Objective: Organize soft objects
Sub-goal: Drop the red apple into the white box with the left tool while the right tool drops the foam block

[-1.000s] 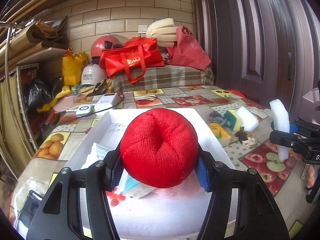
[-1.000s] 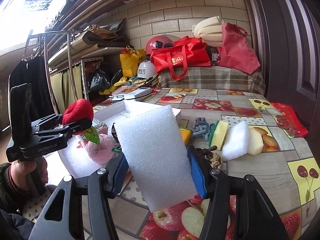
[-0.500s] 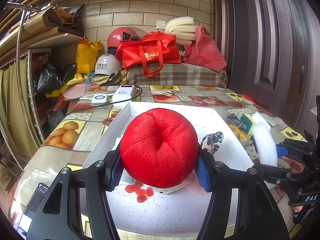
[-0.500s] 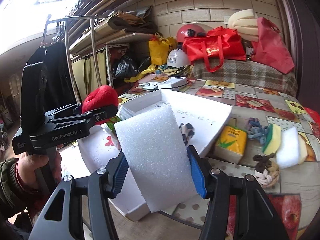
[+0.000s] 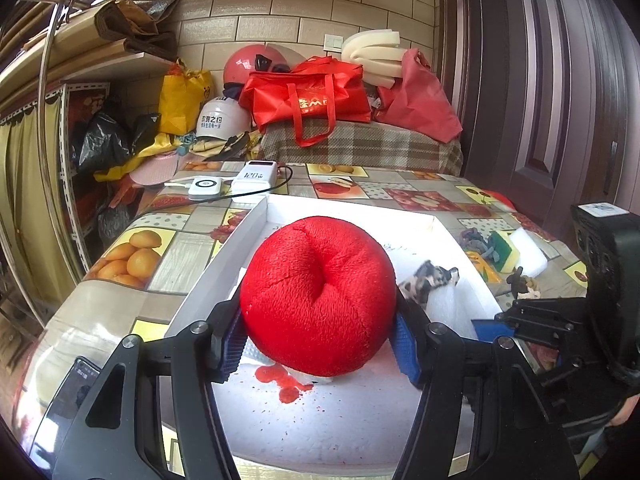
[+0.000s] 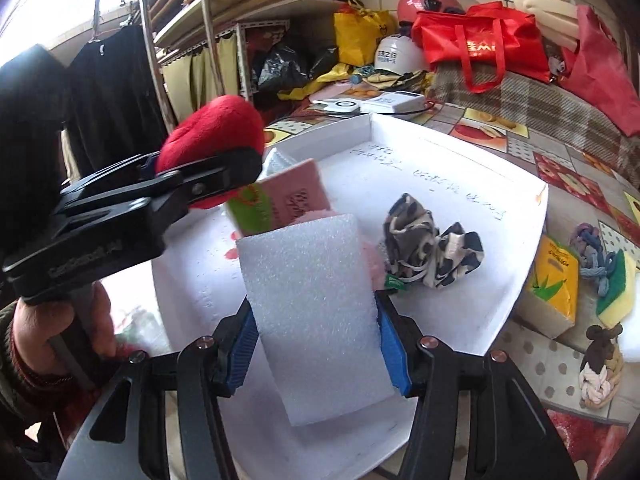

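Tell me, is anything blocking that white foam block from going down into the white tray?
Partly. The foam block hangs over the tray, but a pink packet and a patterned cloth lie just beyond; bare tray shows below it.

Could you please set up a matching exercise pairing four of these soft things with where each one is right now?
Things:
1. red plush
2. white foam block
3. camouflage cloth
4. yellow tissue pack

Places:
A. on the table beside the white tray
B. gripped in the right gripper, whose jaws are closing
C. lying loose in the tray
D. gripped in the left gripper

Pairs: 1-D, 2-B, 3-C, 4-A
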`<state>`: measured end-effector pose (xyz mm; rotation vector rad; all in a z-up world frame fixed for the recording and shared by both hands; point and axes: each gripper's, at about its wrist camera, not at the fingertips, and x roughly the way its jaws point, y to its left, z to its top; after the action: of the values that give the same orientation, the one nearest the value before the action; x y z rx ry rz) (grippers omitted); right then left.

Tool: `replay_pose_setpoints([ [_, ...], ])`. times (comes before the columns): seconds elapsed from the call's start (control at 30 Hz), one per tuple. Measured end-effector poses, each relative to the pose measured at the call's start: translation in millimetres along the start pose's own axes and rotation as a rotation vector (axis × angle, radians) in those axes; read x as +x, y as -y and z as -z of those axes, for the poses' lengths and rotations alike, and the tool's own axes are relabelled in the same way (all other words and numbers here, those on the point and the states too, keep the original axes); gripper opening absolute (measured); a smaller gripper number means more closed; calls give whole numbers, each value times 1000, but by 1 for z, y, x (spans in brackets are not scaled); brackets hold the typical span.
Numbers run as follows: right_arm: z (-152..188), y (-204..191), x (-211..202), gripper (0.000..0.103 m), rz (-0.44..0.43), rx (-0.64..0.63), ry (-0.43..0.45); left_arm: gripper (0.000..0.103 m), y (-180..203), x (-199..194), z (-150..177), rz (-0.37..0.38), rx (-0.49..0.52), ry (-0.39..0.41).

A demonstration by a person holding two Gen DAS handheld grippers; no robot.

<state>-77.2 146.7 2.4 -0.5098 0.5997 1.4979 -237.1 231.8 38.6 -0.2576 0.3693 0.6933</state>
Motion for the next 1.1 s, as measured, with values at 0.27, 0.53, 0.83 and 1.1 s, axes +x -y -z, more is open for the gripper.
replay_pose_setpoints([
  [0.27,-17,38,5,52,147,155,54,61,-7,6,1,-4,-35,-35],
  [0.53,-17,37,-6,52,115,159,123,61,-4,35,-7,-35,-46,-89],
  [0.83,-18,20,-9,52,82,101,157,62,12,33,-10,-72,30,-53],
  [1.1,-19,22,-8,63,82,110,159,68,5,31,-11,-92,-14,-43],
])
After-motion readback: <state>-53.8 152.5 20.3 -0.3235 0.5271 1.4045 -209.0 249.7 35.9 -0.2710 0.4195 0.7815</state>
